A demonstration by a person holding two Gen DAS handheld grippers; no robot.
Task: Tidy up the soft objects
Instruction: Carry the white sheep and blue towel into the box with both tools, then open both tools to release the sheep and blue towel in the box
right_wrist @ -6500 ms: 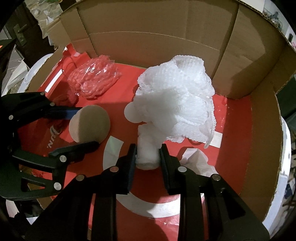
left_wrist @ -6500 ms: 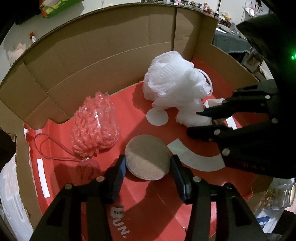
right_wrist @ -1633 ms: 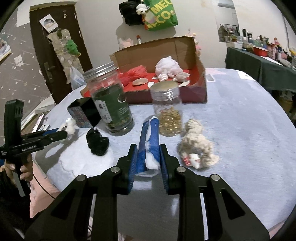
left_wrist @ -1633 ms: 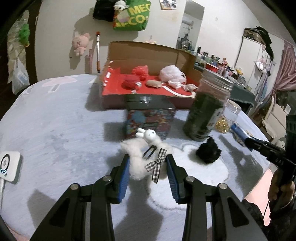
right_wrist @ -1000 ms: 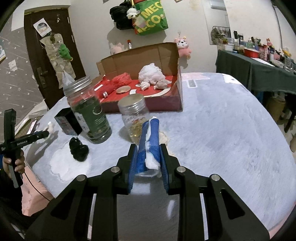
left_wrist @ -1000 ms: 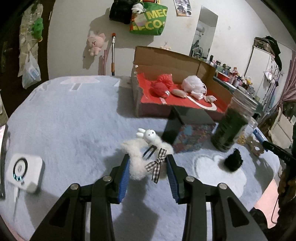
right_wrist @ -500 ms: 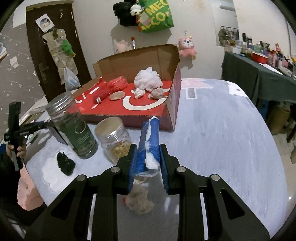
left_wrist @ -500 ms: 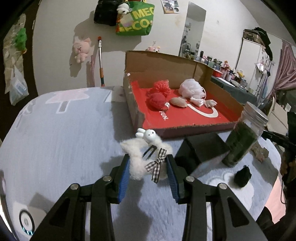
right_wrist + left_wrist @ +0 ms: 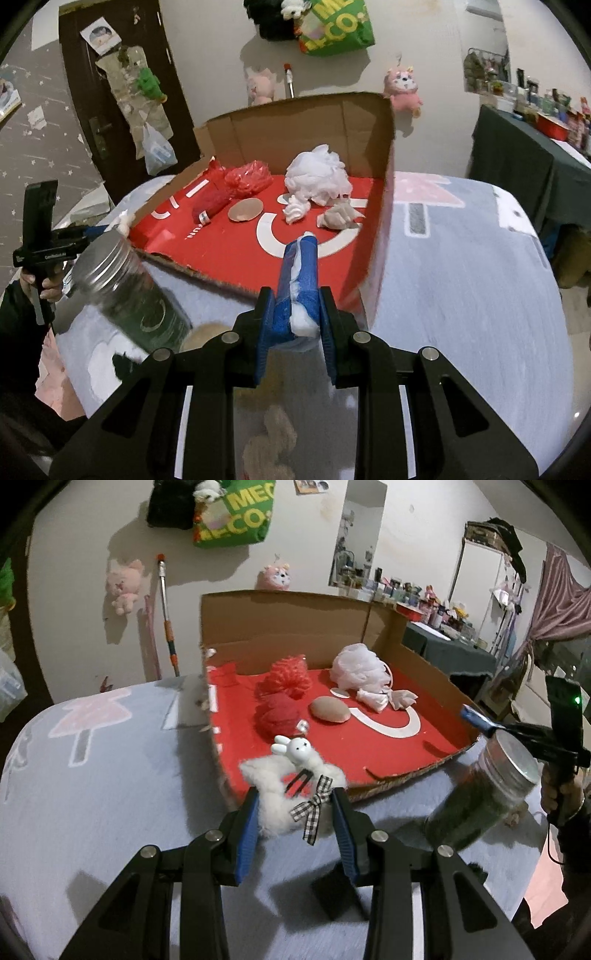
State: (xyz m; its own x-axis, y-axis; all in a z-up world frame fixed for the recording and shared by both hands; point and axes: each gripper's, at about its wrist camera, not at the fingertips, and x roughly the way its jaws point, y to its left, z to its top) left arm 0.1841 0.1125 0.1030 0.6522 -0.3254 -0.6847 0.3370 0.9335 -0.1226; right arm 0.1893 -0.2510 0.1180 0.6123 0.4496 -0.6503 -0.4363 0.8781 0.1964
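Right now, landmark is the cardboard box (image 9: 288,620) with the red floor, open on the grey-blue table cover (image 9: 92,775). Inside the box: white mesh pouf (image 9: 358,666) near the back wall, red knit ball (image 9: 275,714) and red mesh bundle (image 9: 288,675) to its left, tan round pad (image 9: 330,709) between them, crumpled tissue (image 9: 338,218) beside the pouf. Dark lidded jar (image 9: 125,291) stands outside the box's front edge. My left gripper (image 9: 295,805) is narrowed on the fluffy white bunny clip (image 9: 291,786), held just in front of the box's front edge. My right gripper (image 9: 295,314) is nearly closed, pinching the blue-and-white roll (image 9: 299,280), upright, by the box's front right corner.
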